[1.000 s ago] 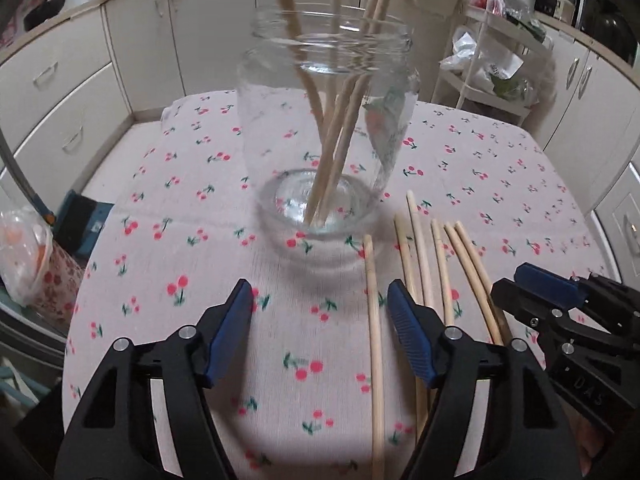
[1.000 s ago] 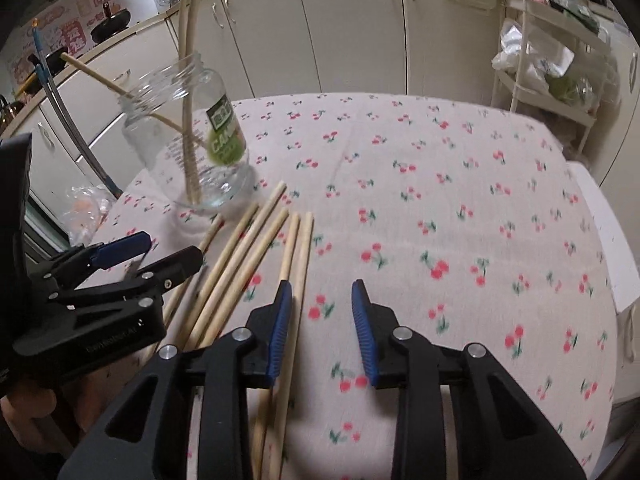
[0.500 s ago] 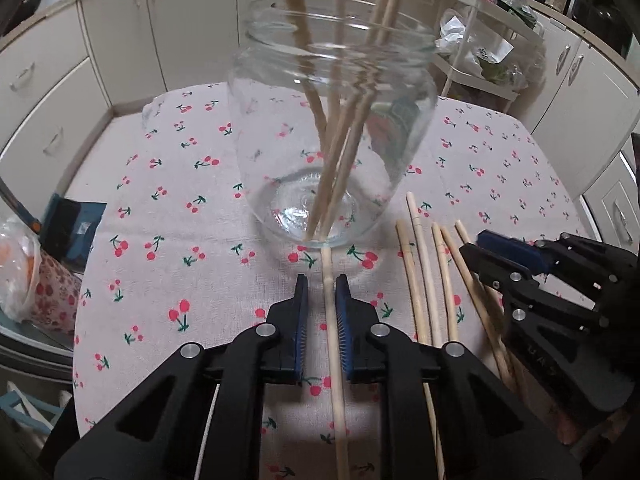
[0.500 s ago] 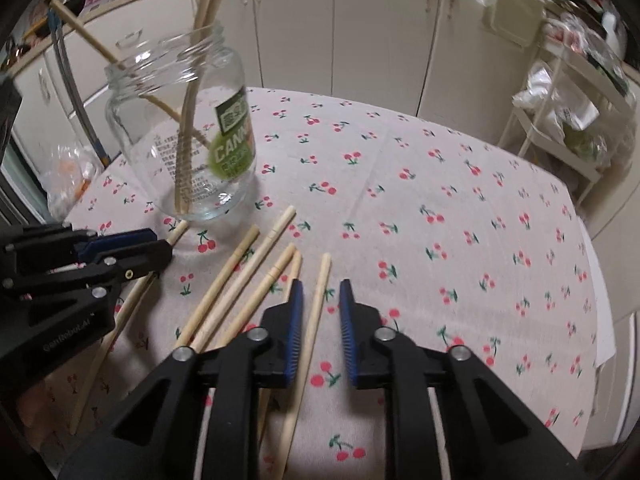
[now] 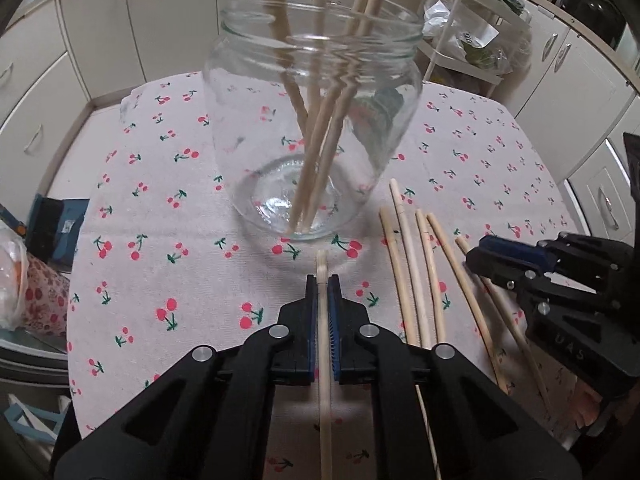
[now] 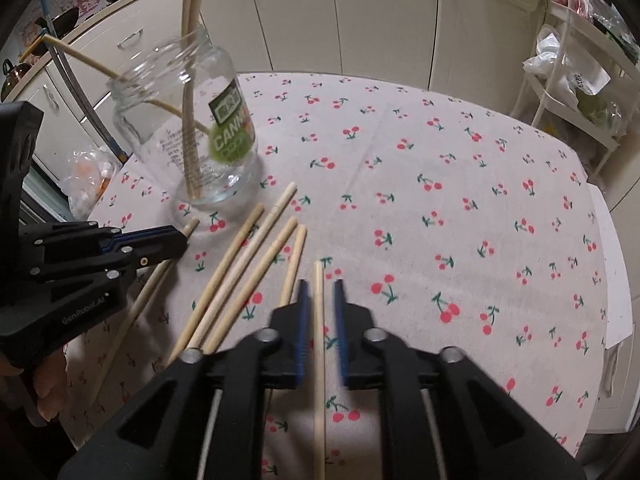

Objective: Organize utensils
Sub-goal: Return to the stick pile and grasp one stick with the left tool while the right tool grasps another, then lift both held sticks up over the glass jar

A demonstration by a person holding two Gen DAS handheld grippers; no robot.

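Now the left claw point(image 5: 322, 286) is pinched tight on one chopstick point(image 5: 322, 320), blue pads pressed to both its sides, the stick running lengthwise between them with its tip poking out just short of the glass jar point(image 5: 312, 120). Over on the right, the right claw point(image 6: 319, 296) straddles another chopstick point(image 6: 318, 360), but there's daylight either side of the wood, so the jaws stand narrowly open and nothing is gripped yet. Between the two claws lie the loose chopsticks point(image 6: 248, 276), fanned side by side on the cherry-print counter point(image 6: 460, 208), their far tips near the jar's base. The jar stands upright on the far side, with several sticks leaning against its rim. What could go wrong? My read: the left stick is held along the jaw line, so tilting it up for the jar mouth could let it slide or swivel. A long stick swung toward the rim may knock the leaning sticks or tip the jar. And the right claw, closing off-centre, could roll its stick into the neighbours and scatter the row.
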